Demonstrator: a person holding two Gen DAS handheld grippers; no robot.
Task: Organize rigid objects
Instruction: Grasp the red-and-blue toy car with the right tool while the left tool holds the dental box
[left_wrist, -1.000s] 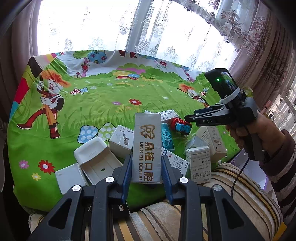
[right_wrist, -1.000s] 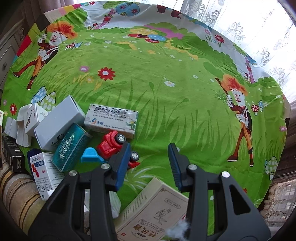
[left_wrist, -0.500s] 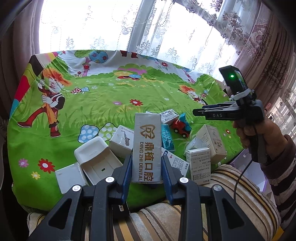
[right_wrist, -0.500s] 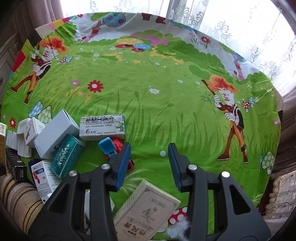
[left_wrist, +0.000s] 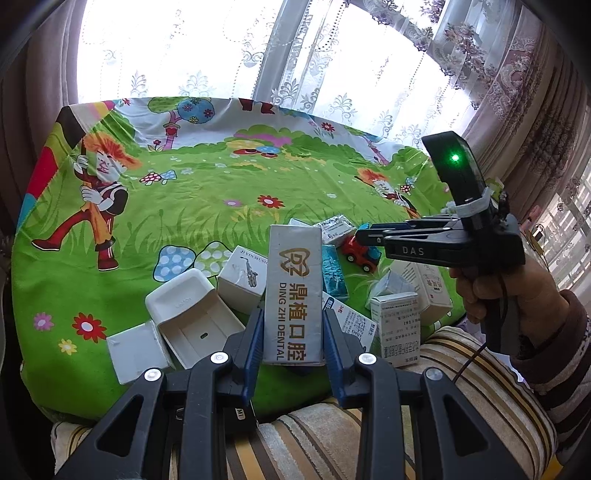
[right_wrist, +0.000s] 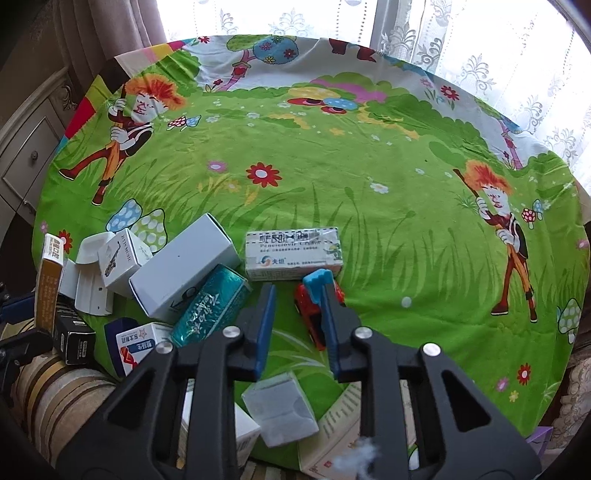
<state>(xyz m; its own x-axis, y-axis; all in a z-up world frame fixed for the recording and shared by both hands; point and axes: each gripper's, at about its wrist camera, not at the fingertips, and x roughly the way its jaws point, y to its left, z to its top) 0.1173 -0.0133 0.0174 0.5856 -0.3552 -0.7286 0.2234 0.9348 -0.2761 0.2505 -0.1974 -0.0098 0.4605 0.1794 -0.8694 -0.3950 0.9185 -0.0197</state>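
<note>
While the left claw (left_wrist: 293, 332) clamps the dental box (left_wrist: 293, 295), the right claw (right_wrist: 297, 325) closes empty.

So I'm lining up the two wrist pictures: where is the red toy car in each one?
Left wrist: red toy car sits right of centre, right of the held dental box, just below the right gripper's tips.
Right wrist: red toy car sits low at centre, partly behind the right-hand finger.
Shared landmark: the teal box, left of the car in both.
</note>
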